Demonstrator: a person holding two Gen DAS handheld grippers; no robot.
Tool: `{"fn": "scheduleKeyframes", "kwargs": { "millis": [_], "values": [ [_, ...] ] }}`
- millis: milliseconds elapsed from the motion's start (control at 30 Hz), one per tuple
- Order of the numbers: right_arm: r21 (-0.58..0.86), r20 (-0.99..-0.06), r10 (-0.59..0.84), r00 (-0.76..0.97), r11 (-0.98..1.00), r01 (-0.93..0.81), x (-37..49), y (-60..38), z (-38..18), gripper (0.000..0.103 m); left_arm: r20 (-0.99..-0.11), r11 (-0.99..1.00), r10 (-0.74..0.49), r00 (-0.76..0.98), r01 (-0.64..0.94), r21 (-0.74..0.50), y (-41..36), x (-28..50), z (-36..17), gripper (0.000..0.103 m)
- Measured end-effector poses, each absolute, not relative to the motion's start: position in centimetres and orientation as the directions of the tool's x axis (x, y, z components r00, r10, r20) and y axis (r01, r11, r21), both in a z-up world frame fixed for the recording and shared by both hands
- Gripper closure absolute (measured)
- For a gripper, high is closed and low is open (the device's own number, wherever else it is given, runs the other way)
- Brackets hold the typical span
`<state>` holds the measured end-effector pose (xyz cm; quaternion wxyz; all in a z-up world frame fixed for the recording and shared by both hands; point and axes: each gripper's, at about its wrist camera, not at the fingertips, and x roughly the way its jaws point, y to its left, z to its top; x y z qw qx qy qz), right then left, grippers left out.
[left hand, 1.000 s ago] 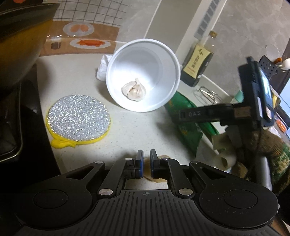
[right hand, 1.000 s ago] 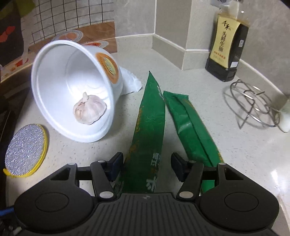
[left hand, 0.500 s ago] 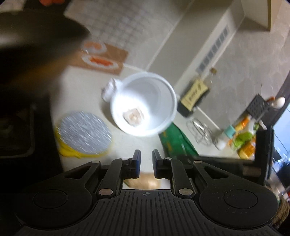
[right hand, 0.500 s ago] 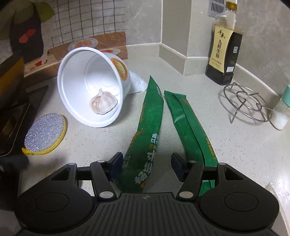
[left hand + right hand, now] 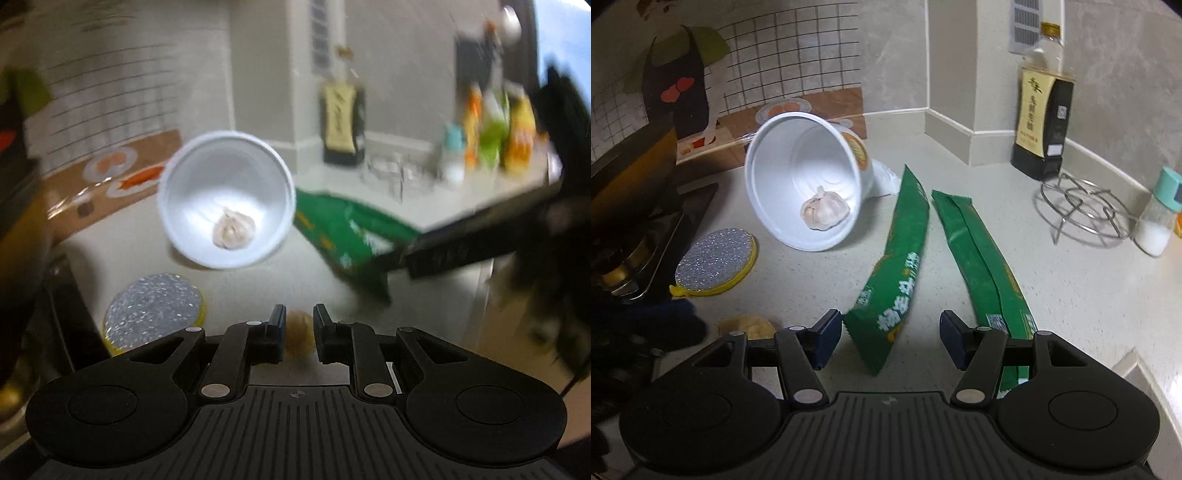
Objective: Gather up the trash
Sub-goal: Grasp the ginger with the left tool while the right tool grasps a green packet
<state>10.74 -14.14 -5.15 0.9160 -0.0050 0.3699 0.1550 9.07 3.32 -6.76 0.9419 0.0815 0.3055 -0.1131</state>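
A white paper cup (image 5: 801,181) lies on its side on the counter with a garlic bulb (image 5: 825,212) inside. Two long green wrappers (image 5: 901,266) (image 5: 982,258) lie side by side to its right. My right gripper (image 5: 890,332) is open, low over the near end of the left wrapper, without touching it. The left wrist view is blurred. There my left gripper (image 5: 299,325) has its jaws opening, and a small tan scrap (image 5: 299,334) shows in the gap, lying on the counter. The cup (image 5: 225,199) and wrappers (image 5: 343,232) lie beyond it.
A silver scouring pad (image 5: 714,262) with a yellow rim lies left of the cup, beside a dark hob (image 5: 646,236). Crumpled white tissue (image 5: 884,181) sits behind the cup. A soy sauce bottle (image 5: 1043,122), a wire trivet (image 5: 1086,210) and a shaker (image 5: 1158,218) stand at the right.
My left gripper's jaws have parted from shut, and its view has rolled and pulled back from the cup. My right gripper has drawn back along the wrappers to their near ends.
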Motion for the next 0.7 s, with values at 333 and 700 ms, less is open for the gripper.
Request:
{"fn": "scheduleKeyframes", "kwargs": {
  "millis": [333,700],
  "values": [
    [0.156,-0.675,0.276,0.684,0.960,-0.233,9.9,-16.2,-5.3,0.044,-0.647,0.915,-0.150,0.747,0.352,0.194,2.4,11.0,-8.0,0.067],
    [0.161,-0.673,0.282,0.684,0.958,-0.237,10.6,-16.1,-5.1,0.043,-0.685,0.908,-0.181,0.705,0.388,0.159,4.1,14.0,-8.9,0.048]
  ]
}}
